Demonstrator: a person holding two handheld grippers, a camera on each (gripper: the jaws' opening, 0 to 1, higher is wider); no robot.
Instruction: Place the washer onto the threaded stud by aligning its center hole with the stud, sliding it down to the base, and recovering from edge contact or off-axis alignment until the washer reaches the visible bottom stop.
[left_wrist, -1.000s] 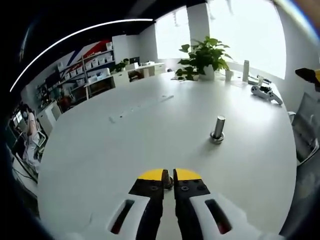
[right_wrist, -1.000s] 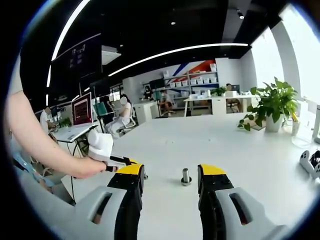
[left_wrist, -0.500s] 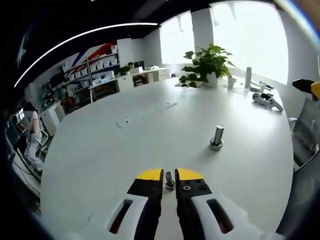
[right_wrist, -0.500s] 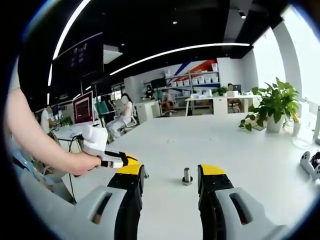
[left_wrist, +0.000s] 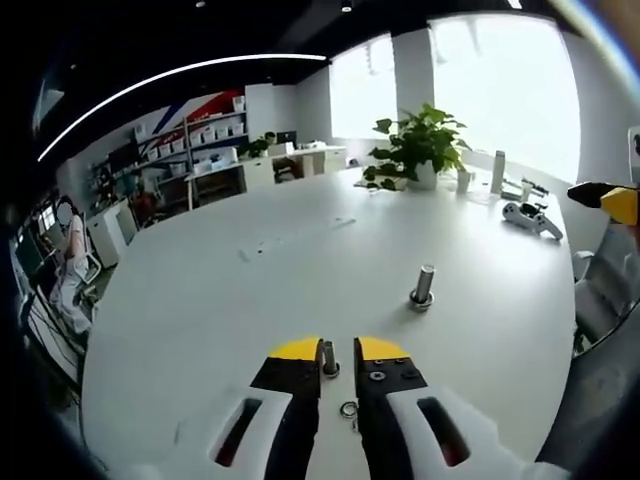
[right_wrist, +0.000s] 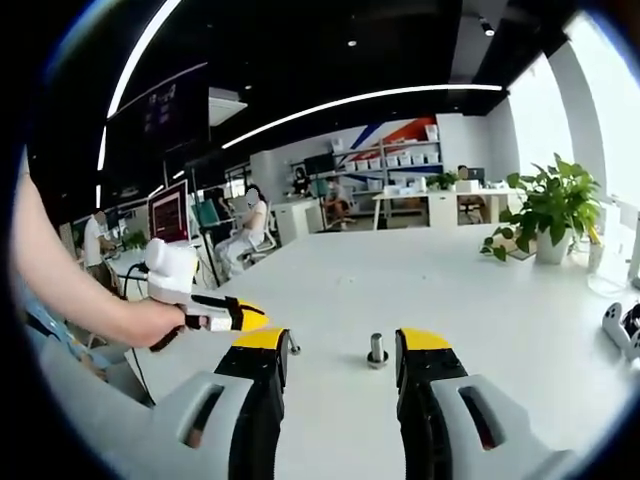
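1. Right now the left tool has its yellow-tipped jaws a narrow gap apart, with nothing clamped between them.
2. Washer shows in that gap, low between the jaws, on the white tabletop. It is well short of the threaded stud and not on it.
3. Threaded stud stands upright on its round base, ahead of the left tool and off to its right side, apart from everything else.
4. Small upright pin sits just past the left tool's tips, nearer to the tool than the stud is. I cannot tell whether it touches a jaw.
5. Beyond the stud in the left gripper view are a potted plant, a white bottle and a game controller, all well away from it at the far tabletop edge.
6. Right tool's yellow tip pokes in at the edge of the left gripper view, far to the stud's right.
7. Right tool has its jaws wide apart and holds nothing. The stud shows between them, further out on the tabletop.
8. In the right gripper view the left tool is held by a hand, raised to the left of the stud and well apart from it.
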